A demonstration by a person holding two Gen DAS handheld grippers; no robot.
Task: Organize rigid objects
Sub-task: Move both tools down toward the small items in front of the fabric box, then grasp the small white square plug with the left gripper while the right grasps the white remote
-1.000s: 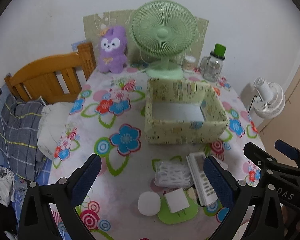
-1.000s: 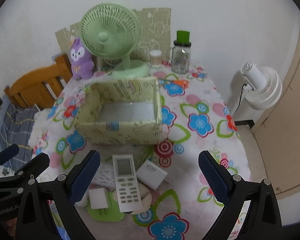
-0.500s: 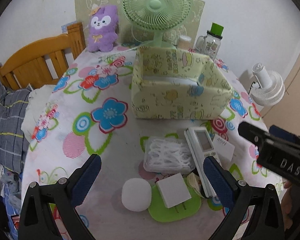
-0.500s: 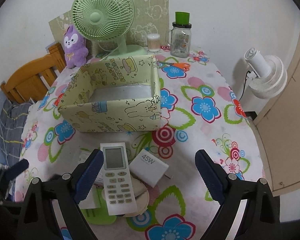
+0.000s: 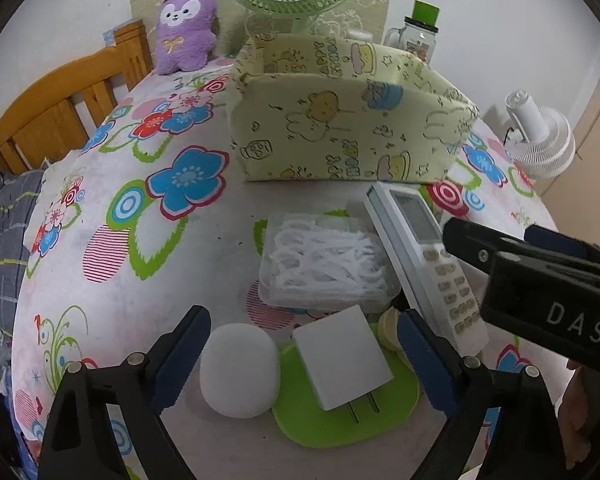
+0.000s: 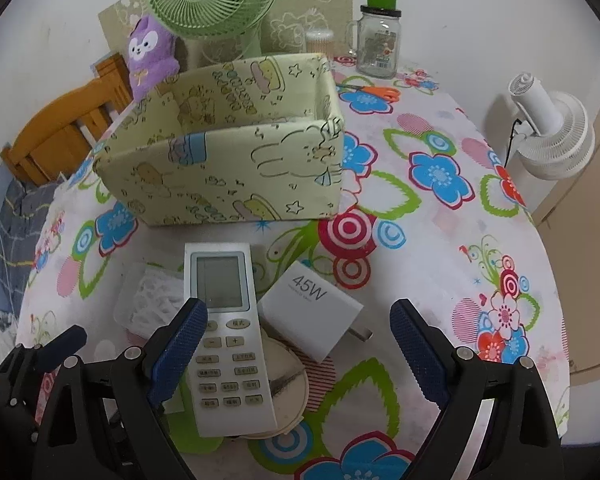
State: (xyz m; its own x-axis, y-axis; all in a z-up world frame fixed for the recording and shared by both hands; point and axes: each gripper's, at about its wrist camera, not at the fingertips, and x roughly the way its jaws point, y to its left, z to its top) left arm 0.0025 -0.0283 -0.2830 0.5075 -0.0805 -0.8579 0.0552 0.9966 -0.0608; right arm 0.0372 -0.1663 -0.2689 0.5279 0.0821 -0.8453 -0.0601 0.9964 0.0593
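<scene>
The left gripper (image 5: 302,358), closing, straddles the stiff, light white charger (image 5: 342,362) at 6 o'clock of the box (image 5: 340,136); its flat sides probably suit the grip. The right gripper (image 6: 298,338) gapes empty.

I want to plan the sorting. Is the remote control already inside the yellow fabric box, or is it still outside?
Still outside. The remote control lies flat on the tablecloth in front of the yellow fabric box, partly resting on a round disc.

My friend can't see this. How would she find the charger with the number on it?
Find the yellow cartoon-print box on the flowered tablecloth. Just in front lies a white remote; the white charger touches its right side. Only it says 45W.
</scene>
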